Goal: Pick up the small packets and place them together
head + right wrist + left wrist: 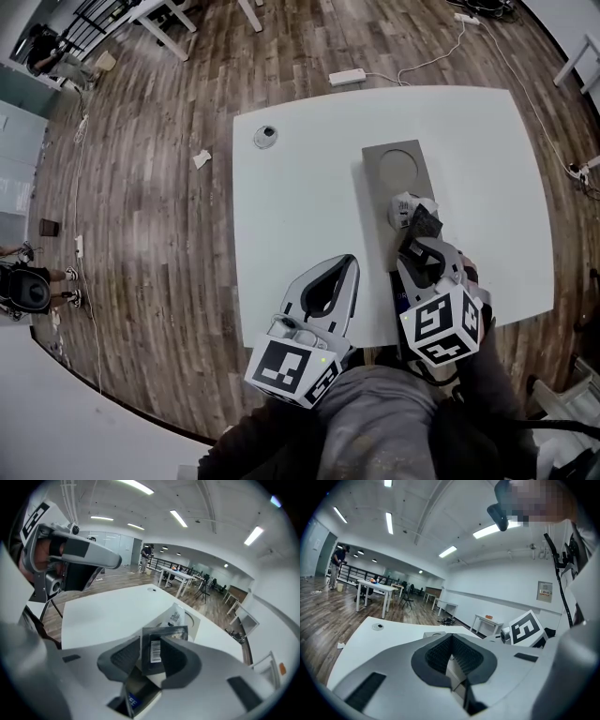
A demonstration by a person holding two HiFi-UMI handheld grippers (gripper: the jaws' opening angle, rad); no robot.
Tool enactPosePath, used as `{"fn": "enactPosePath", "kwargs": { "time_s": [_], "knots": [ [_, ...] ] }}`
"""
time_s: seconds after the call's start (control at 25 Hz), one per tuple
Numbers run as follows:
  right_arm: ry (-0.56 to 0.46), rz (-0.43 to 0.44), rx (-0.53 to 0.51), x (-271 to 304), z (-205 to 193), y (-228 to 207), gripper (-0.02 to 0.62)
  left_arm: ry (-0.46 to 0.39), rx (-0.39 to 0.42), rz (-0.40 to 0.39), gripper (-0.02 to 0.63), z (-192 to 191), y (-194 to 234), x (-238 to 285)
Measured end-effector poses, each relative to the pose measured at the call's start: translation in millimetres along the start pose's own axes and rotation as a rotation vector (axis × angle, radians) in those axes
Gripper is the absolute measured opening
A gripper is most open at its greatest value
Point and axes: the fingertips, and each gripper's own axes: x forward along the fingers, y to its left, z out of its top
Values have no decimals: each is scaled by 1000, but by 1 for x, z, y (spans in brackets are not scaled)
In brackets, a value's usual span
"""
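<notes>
On the white table (300,187) lies a grey tray (375,183) with a round recess. A white packet (403,208) rests on the tray's near end, seen also as the white packet (176,616) in the right gripper view. My right gripper (424,244) hangs just over it. A dark packet (161,651) with a barcode label stands between the parted jaws of the right gripper (157,645), leaning on the right one, and the pads do not pinch it. A blue-printed packet (133,698) shows lower in the gap. My left gripper (349,262) sits near the table's front edge, shut and empty; the left gripper (451,637) shows its tips meeting.
A round cable grommet (266,136) sits in the table's far left corner. On the wooden floor lie a power strip (347,77) and a crumpled paper (202,158). More white tables (375,590) and a person (336,566) stand far off.
</notes>
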Motion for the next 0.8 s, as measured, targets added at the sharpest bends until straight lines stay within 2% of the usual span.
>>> {"fn": "enactPosePath", "kwargs": {
  "time_s": [0.48,0.8],
  "knots": [
    [-50,-33,43,-26,-16,2,135,-27,37,-20,3,2,-38,-13],
    [-45,-47,39,-39,-27,3,133,-41,42,-36,3,1,-56,-19]
  ]
}}
